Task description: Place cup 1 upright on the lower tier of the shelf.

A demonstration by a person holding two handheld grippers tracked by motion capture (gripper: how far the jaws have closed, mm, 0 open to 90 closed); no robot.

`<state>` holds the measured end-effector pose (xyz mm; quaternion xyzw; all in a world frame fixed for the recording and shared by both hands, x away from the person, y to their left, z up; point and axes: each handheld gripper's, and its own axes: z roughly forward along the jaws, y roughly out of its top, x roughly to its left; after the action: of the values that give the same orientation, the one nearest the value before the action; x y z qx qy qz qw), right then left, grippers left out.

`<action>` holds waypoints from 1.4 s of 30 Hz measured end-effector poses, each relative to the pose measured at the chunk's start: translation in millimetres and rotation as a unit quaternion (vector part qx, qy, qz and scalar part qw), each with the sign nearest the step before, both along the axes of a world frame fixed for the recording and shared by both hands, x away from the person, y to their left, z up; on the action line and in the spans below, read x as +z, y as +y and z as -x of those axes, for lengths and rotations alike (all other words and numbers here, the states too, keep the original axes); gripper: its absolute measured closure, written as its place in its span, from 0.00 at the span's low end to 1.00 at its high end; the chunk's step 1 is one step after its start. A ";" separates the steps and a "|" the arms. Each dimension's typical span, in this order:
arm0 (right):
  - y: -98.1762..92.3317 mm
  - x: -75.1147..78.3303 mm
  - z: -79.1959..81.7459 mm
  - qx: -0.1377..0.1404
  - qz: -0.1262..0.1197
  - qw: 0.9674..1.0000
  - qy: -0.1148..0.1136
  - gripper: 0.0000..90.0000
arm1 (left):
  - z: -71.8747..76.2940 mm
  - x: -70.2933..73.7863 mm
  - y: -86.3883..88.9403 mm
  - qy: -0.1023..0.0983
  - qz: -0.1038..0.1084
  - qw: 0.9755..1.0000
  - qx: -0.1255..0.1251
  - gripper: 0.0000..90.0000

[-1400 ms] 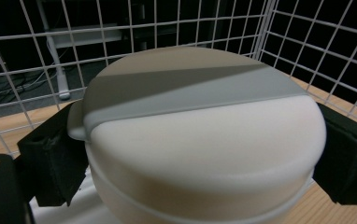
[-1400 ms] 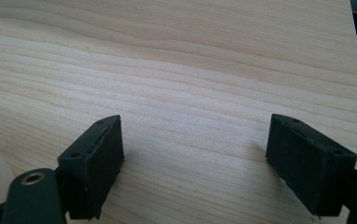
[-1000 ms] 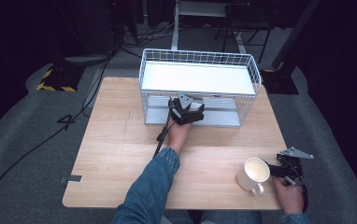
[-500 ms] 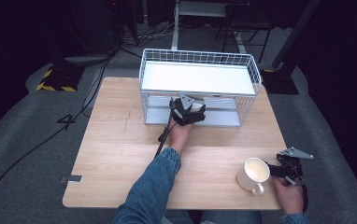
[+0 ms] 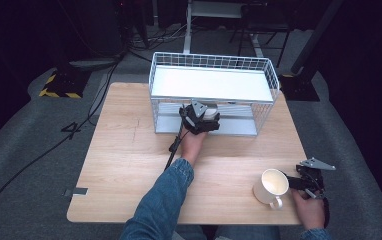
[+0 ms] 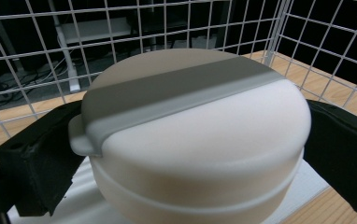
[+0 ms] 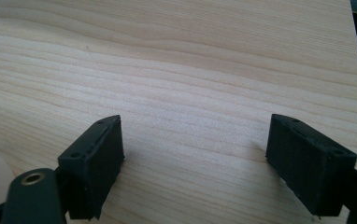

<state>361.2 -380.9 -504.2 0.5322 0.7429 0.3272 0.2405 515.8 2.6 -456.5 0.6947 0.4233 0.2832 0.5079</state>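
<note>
table [image 5: 124, 165]: light wood, filled centre of high view, grey carpet around it; same wood grain ran under the jaws in rt gripper view.
wire rack [image 5: 214, 65]: white, two-tier, at upper centre of high view on the far half of the table; white shelf on top, lower shelf open to the front. in left gripper view its mesh [image 6: 134, 28] crossed the top and rt side of frame.
forearm [image 5: 166, 200]: denim sleeve, came up from bottom centre of high view toward the rack's lower tier.
lidded container [image 6: 190, 140]: round, cream, w/ grey band across the lid and a small tab at left; centre of left gripper view, sat on a white surface inside the rack. in high view just a pale patch at the rack's lower front.
mug [image 5: 270, 186]: cream, handle facing bottom of frame, lower rt of high view, just left of the rt gripper; touching or not, couldn't tell.
left gripper [image 5: 199, 119]: at the rack's lower tier, centre of high view; jaws pressed against both sides of the container, clamped on it.
right gripper [image 5: 306, 181]: lower rt of high view, near table's rt edge, held in a hand [image 5: 310, 210]; jaws stood wide apart over bare wood, nothing between them.
</note>
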 end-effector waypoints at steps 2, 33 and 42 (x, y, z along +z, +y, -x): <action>0.0 0.0 0.0 0.000 0.000 1.000 0.000 0.21 | 0.3 0.2 0.2 0.001 0.001 1.000 -0.001 0.00; 0.0 0.0 -0.1 0.000 0.000 1.000 0.000 0.21 | 61.0 39.5 37.0 0.005 0.032 0.999 -0.040 0.00; -0.1 0.1 -0.2 0.001 0.000 1.000 0.000 0.21 | 78.6 49.4 49.4 0.003 0.022 0.998 -0.056 0.00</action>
<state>361.4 -381.0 -504.1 0.5316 0.7433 0.3274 0.2401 437.2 52.0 -407.1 0.7071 0.3913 0.2425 0.5367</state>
